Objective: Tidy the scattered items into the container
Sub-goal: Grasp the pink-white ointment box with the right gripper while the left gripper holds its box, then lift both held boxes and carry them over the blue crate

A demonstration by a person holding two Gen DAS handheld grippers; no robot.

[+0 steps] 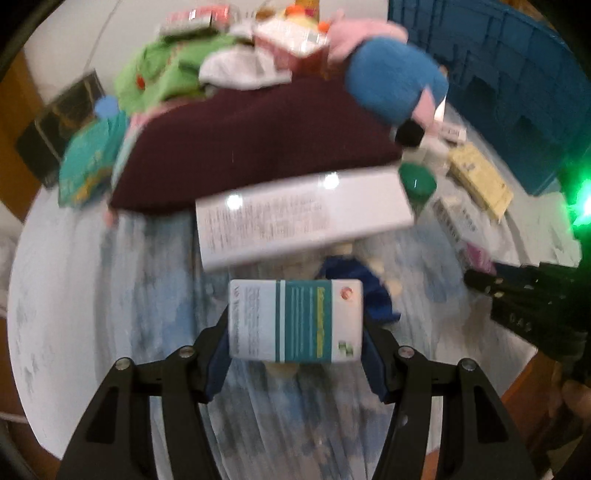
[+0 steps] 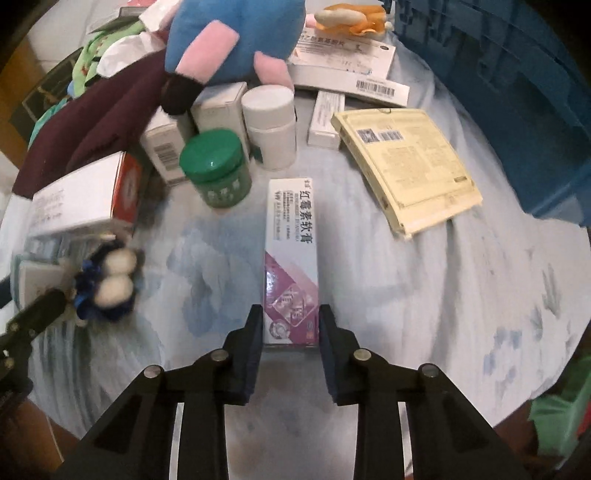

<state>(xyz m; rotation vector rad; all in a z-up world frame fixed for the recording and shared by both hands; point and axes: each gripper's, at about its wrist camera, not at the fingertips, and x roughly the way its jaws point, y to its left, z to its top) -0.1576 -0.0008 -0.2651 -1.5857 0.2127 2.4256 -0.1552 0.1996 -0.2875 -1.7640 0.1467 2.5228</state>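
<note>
The table [image 2: 424,280] under its pale blue cloth is crowded. Your right gripper [image 2: 290,328] has closed on only the near end of the ointment box [image 2: 291,251], which could droop or twist free when lifted. Your left gripper [image 1: 295,325] grips a teal-striped box [image 1: 295,321]; the blue container [image 2: 517,92] sits at the far right edge.

A pale blue patterned cloth [image 2: 424,295] covers the round table [image 1: 22,332], rumpled in soft folds. Past the table's edge a brown wooden floor [image 2: 55,435] shows, and a white wall [image 1: 66,29] stands behind.
</note>
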